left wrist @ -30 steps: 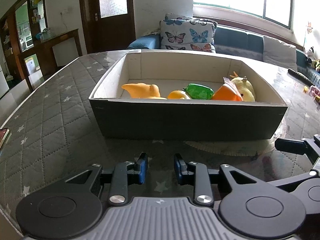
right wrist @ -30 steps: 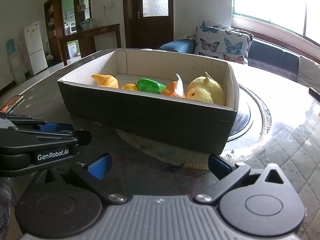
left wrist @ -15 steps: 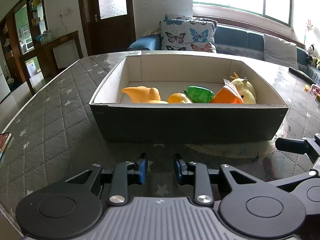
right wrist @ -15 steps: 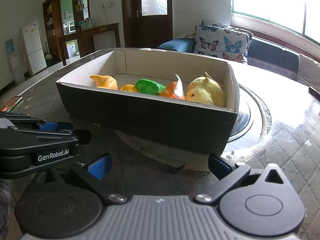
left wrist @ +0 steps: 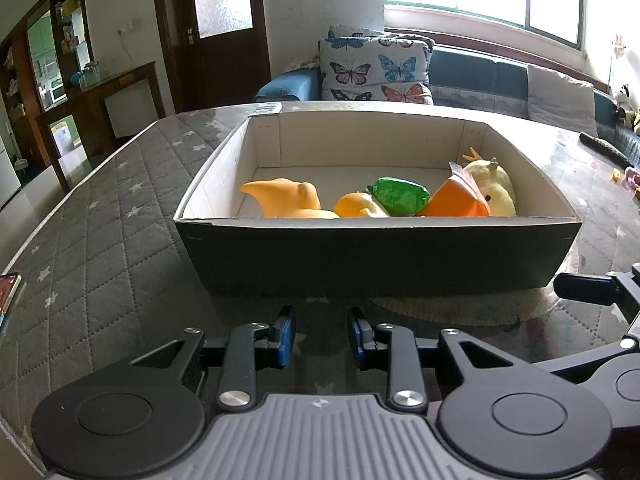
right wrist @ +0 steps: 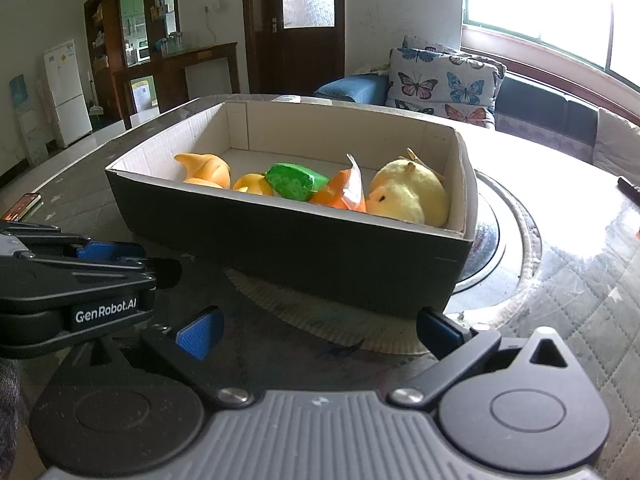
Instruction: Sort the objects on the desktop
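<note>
My left tongs (left wrist: 321, 336) stand part open and my right tongs (right wrist: 318, 330) wide open, both empty, before the box (left wrist: 376, 256) on the bench (left wrist: 100, 240). All toys appear boxed, so withdrawing level without nudging the near wall seems best. The box's long axis runs across my view, with the orange bird (left wrist: 286, 200) pointing its beak left

A box (left wrist: 376, 256) sits on the table (left wrist: 100, 240), partly over a round mat (right wrist: 320, 320). Inside, along its near wall, lie five toys in a row from left to right. Both claws hang before the box, the left claw (left wrist: 321, 334) left of the right claw (right wrist: 318, 330). A sofa (left wrist: 472, 76) stands behind the table.
</note>
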A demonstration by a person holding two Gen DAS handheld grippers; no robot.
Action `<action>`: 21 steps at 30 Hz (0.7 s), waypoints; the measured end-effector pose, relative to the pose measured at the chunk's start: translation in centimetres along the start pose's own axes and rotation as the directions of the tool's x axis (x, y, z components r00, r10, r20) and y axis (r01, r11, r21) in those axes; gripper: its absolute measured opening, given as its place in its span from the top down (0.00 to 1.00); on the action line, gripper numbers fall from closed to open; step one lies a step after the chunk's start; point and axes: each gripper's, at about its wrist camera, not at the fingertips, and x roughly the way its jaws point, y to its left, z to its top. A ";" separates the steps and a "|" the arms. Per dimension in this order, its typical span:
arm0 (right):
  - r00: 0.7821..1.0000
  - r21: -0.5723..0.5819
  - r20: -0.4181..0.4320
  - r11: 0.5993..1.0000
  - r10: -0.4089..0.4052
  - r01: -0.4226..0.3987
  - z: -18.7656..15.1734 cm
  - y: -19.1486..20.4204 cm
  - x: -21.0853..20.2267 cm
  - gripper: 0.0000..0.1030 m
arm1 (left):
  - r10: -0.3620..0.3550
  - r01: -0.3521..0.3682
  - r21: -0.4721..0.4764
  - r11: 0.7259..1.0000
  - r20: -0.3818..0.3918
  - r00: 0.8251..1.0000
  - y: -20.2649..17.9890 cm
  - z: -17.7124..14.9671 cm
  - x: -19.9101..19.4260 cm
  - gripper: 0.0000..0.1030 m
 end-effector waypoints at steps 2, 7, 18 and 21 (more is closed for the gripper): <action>1.000 0.003 -0.003 1.000 0.000 0.000 0.1 -0.1 0.2 0.00 | 0.001 -0.001 0.004 1.000 -0.002 1.000 0.0 0.1 0.2 0.70; 1.000 0.009 -0.012 1.000 0.003 -0.003 0.2 -0.2 0.7 0.00 | 0.005 -0.005 0.008 1.000 -0.009 1.000 0.0 0.3 0.6 0.70; 1.000 0.015 -0.028 1.000 0.009 -0.008 0.5 -0.6 1.5 0.00 | 0.009 -0.009 0.018 1.000 -0.019 1.000 -0.1 0.6 1.4 0.70; 0.999 0.022 -0.031 1.000 0.012 -0.011 0.5 -0.6 1.6 0.00 | 0.008 -0.008 0.022 1.000 -0.018 1.000 -0.2 0.7 1.5 0.70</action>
